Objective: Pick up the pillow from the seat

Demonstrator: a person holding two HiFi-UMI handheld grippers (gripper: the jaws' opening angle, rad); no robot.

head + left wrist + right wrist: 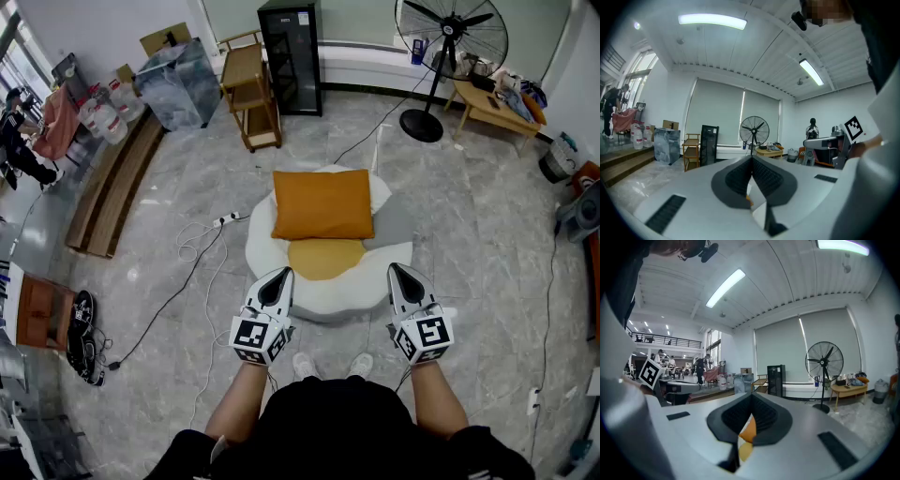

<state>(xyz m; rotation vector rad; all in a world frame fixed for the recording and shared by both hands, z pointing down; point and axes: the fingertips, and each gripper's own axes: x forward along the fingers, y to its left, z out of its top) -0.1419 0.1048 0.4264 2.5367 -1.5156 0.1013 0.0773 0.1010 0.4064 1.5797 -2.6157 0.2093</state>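
An orange pillow (pixel 323 203) lies flat on a white, egg-shaped seat (pixel 265 251) whose yellow centre (pixel 324 257) shows just in front of the pillow. My left gripper (pixel 281 272) hovers over the seat's near left edge, jaws shut with nothing in them. My right gripper (pixel 397 270) is level with it over the near right edge, also shut and empty. Both point toward the pillow and stay apart from it. In the right gripper view a sliver of orange pillow (pixel 748 429) shows through the slit between the jaws; the left gripper (pixel 751 159) view looks across the room.
A wooden shelf cart (pixel 251 89) and black cabinet (pixel 292 56) stand beyond the seat, a standing fan (pixel 446 42) and low table (pixel 489 105) at back right. A white cable with power strip (pixel 204 234) runs left of the seat. My feet (pixel 330 365) are at its near edge.
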